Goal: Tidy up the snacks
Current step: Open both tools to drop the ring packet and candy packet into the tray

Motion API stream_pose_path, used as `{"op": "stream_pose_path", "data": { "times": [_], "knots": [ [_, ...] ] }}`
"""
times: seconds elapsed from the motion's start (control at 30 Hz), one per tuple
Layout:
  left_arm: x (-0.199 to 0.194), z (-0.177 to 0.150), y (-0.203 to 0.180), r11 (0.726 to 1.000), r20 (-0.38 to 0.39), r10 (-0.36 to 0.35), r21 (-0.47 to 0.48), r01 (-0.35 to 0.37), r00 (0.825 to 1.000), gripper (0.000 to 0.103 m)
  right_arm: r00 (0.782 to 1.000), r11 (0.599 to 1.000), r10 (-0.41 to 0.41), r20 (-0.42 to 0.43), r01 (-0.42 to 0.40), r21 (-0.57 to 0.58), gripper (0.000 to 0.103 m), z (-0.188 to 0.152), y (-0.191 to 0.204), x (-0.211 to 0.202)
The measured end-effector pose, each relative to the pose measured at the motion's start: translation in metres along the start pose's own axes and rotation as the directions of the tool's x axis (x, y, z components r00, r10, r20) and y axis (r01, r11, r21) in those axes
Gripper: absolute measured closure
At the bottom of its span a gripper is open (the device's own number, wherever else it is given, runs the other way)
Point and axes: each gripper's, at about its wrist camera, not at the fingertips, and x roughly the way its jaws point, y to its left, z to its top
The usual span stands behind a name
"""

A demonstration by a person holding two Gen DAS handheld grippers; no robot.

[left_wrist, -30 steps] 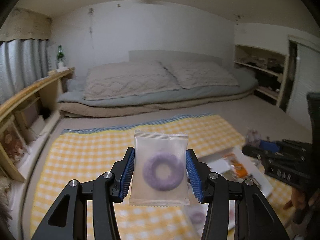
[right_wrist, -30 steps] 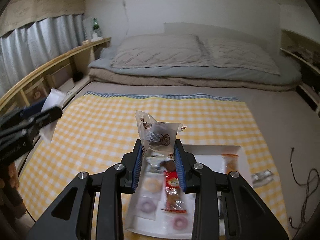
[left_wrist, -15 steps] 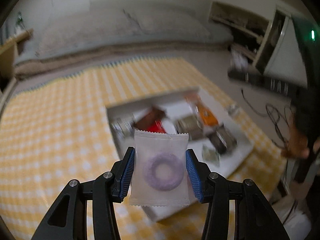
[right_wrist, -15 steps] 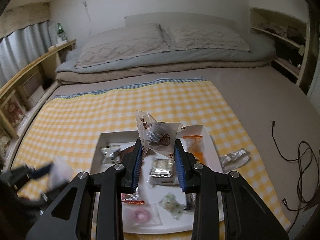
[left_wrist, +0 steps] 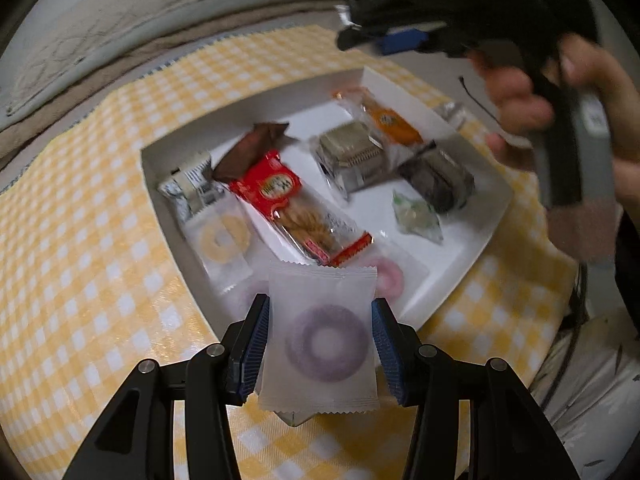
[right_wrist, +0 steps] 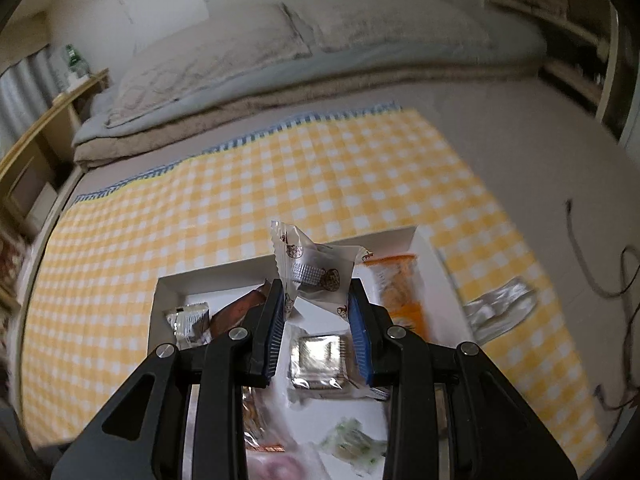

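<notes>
The left tongs [left_wrist: 320, 344] are clamped on a frosted packet with a purple ring sweet [left_wrist: 322, 340], held above the near corner of the white tray [left_wrist: 486, 240] of snacks on the yellow checked cloth [left_wrist: 80, 240]. The right tongs [right_wrist: 316, 320] are clamped on a clear wrapped sweet [right_wrist: 316, 272], held over the same tray.
</notes>
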Motion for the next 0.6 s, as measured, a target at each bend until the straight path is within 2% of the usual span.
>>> {"op": "stream_pose_path", "data": {
  "times": [0.13,0.23,0.3,0.37,0.47,0.53,0.6],
  "knots": [
    [0.017,0.03,0.007,0.999,-0.055,-0.034,0.02,0.035,0.998,0.053,0.998,0.999,-0.008,-0.064,0.012,0.049,0.072,0.007,-0.006,0.029],
    [0.027,0.044,0.024,0.998,-0.094,-0.031,0.056,0.036,0.995,0.053,0.996,0.998,-0.011,-0.086,0.016,0.055,0.072,0.009,-0.009,0.044],
    [0.053,0.061,0.025,0.996,-0.125,-0.008,0.092,0.019,0.992,0.053,0.996,0.998,-0.008,-0.094,0.014,0.062,0.072,0.01,-0.01,0.05],
    [0.066,0.063,0.024,0.99,-0.146,0.04,0.141,-0.02,0.988,0.053,0.995,0.998,-0.016,-0.096,0.022,0.061,0.072,0.011,-0.01,0.053],
    [0.091,0.067,0.024,0.983,-0.181,0.054,0.183,-0.02,0.982,0.053,0.996,0.999,-0.025,-0.086,0.029,0.043,0.072,0.013,-0.006,0.053],
    [0.097,0.073,0.022,0.978,-0.141,0.058,0.208,-0.028,0.988,0.053,0.997,0.999,-0.018,-0.081,0.021,0.044,0.072,0.014,-0.006,0.052],
    [0.1,0.082,0.023,0.982,-0.118,0.005,0.187,0.017,0.993,0.053,0.997,0.999,-0.007,-0.074,0.011,0.046,0.072,0.015,-0.005,0.05]
  ]
}}
